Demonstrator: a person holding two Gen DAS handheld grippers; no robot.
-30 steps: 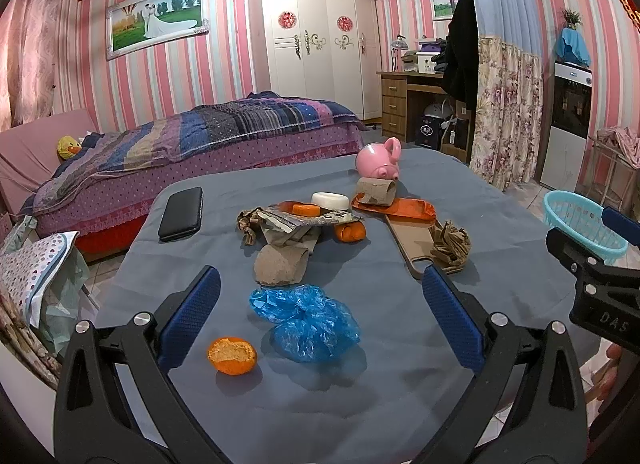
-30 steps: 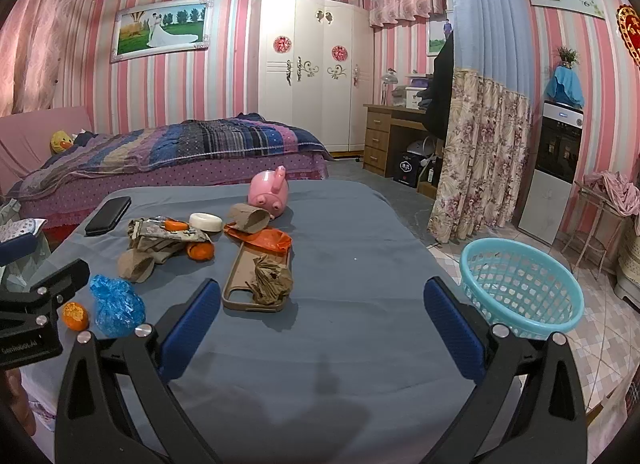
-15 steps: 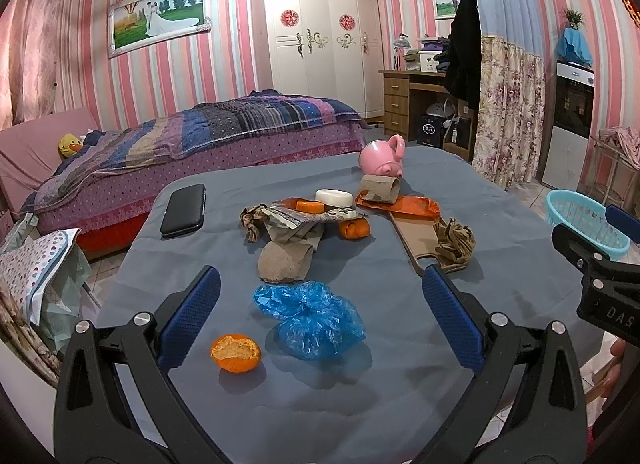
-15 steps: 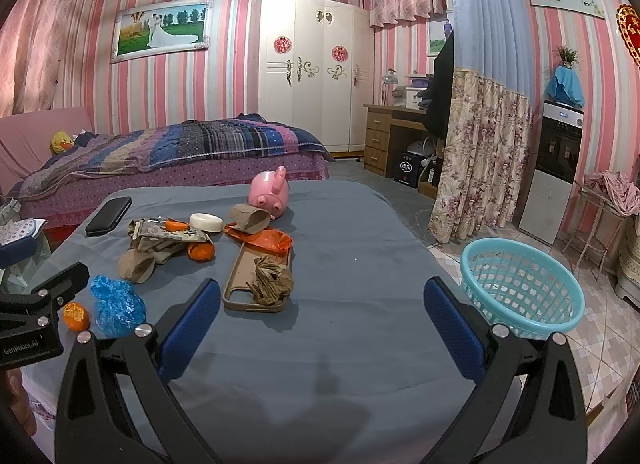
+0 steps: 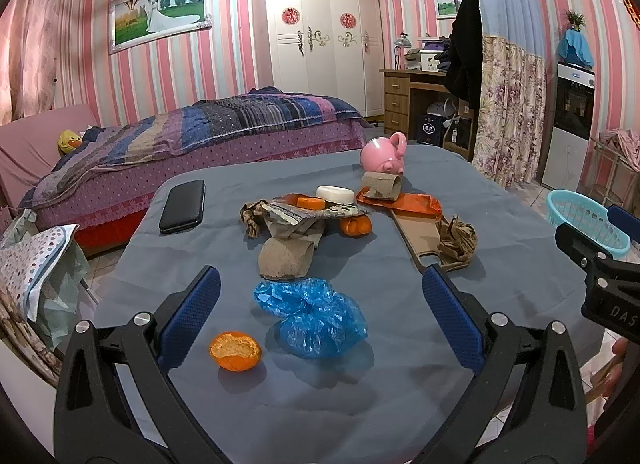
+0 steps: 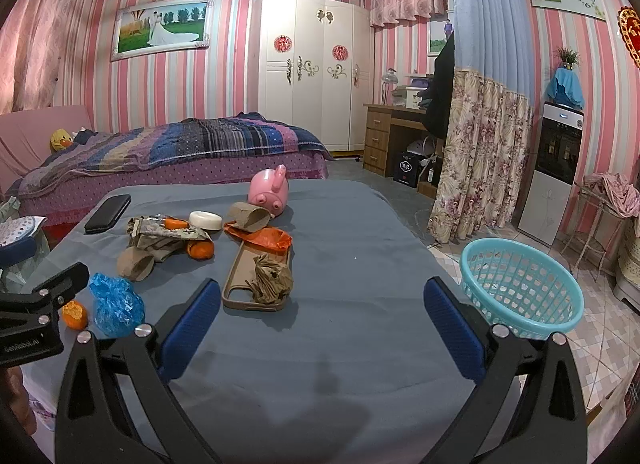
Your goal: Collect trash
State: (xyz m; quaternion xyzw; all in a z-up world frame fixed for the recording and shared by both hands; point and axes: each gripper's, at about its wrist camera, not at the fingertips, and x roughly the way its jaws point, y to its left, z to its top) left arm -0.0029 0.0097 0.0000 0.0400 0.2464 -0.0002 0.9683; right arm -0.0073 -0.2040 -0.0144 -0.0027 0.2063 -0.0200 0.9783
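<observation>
Filling most of both views, a table (image 5: 400, 384) covered in blue-grey cloth carries a scatter of trash. Behind it stands a bed (image 5: 200, 132) with a striped blanket, and a white wardrobe (image 6: 316, 64) against pink striped walls.

A light blue basket (image 6: 520, 284) sits on the tiled floor just off the table's right edge; the right wrist view shows it whole, the left wrist view only part of its rim.

Each of the two grippers has its blue-padded fingers spread wide and grips nothing. The left gripper (image 5: 320, 304) hovers over the near left of the table, with a crumpled blue plastic bag (image 5: 312, 314) lying between its fingers and a half orange peel (image 5: 235, 351) just beside the left finger. The right gripper (image 6: 322, 324) hangs over bare cloth, nearer the basket.

Further back lie a flat brown tray (image 6: 248, 276) holding a wad of brown paper (image 6: 272, 276), an orange wrapper (image 6: 260, 237), cardboard tubes (image 5: 286, 256), a heap of crumpled wrappers (image 5: 288, 216), a white round lid (image 5: 335, 195), a pink piggy bank (image 5: 384, 154) and a black phone (image 5: 183, 206).

Writing: the right gripper's body, seen from the left view, reads "DAS", cut off by the frame edge. The left gripper's body, seen from the right view, has small print too blurred to read surely.
</observation>
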